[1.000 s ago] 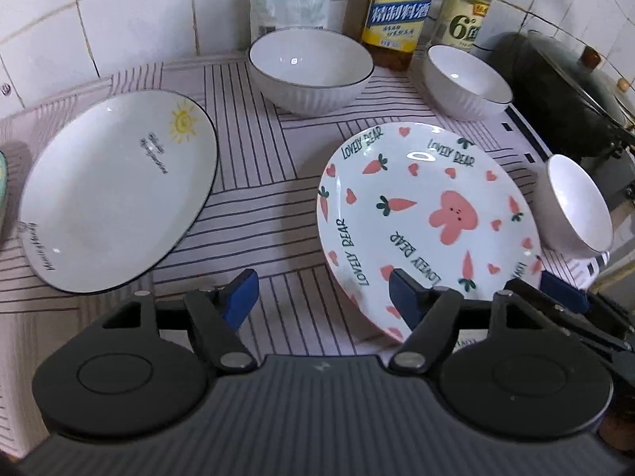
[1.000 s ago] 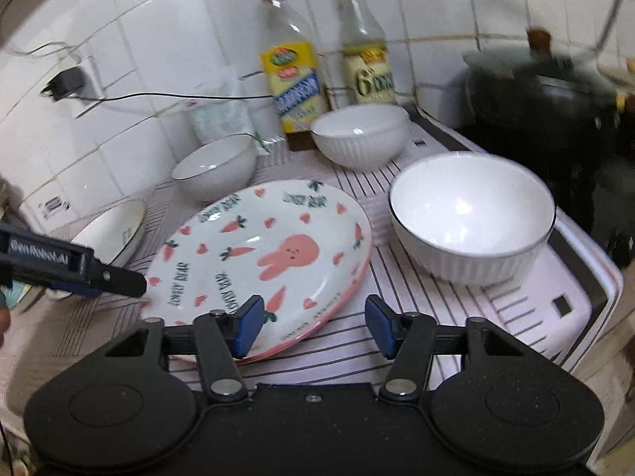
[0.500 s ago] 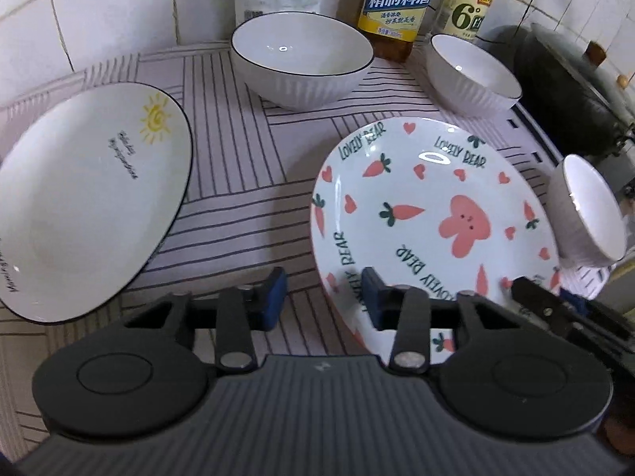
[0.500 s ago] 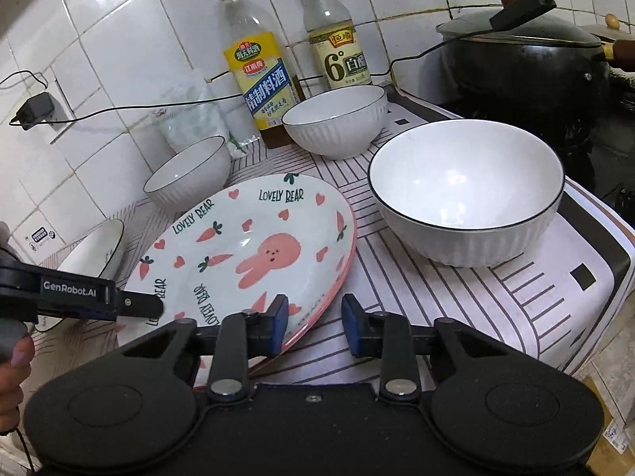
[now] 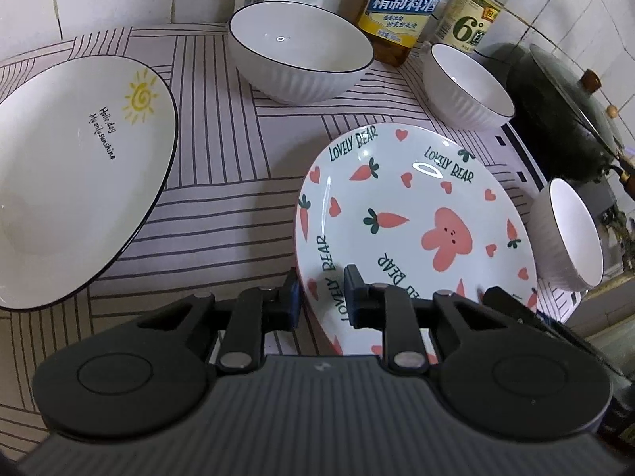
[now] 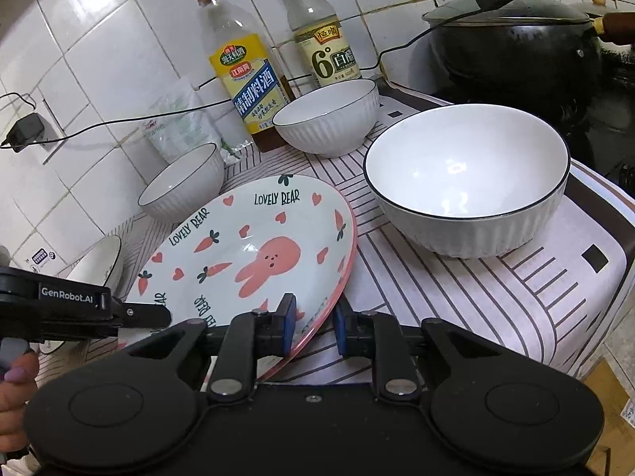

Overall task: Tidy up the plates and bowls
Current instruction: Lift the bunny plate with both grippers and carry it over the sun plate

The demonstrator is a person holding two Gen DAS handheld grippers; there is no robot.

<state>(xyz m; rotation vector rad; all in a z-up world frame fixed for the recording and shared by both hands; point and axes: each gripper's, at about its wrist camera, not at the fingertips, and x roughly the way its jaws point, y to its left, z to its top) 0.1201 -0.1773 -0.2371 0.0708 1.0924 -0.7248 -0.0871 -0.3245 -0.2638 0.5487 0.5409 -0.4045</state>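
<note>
Two plates, three bowls, two bottles, one pot on the striped surface (image 5: 222, 198).

Plates: carrot plate (image 5: 401, 214) directly ahead of both hand-held grippers; sun plate (image 5: 71, 182) ahead and left of the left hand-held gripper (image 5: 321, 295), apart from the carrot plate. Both plates hold nothing.

Bowls, all white, ribbed, dark-rimmed, all empty:
- big bowl (image 6: 468, 194) ahead and right of the right hand-held gripper (image 6: 311, 325), just beside the carrot plate's right edge.
- middle bowl (image 6: 327, 119) farther ahead, in front of the bottles.
- left bowl (image 6: 182, 182) ahead-left, beyond the carrot plate's far rim, near a plastic bag (image 6: 178, 119) by the wall.

Bottles: yellow-label bottle (image 6: 242, 75) and vinegar bottle (image 6: 321, 39), upright against the tiled wall (image 6: 99, 39), side by side. Liquid level hard to read.

Pot (image 6: 512, 47): dark, lidded, far right of the right hand-held gripper. Contents hidden.

Left hand-held gripper: jaws narrowed around the carrot plate's near-left rim, one pad outside the rim, one over the plate face; the inner pad's contact with the plate cannot be told.

Right hand-held gripper: jaws straddle the plate's near-right rim, left pad over the face, right pad outside and below the edge; a gap shows at the right pad, so grip is unclear. That edge looks tilted up off the surface.
</note>
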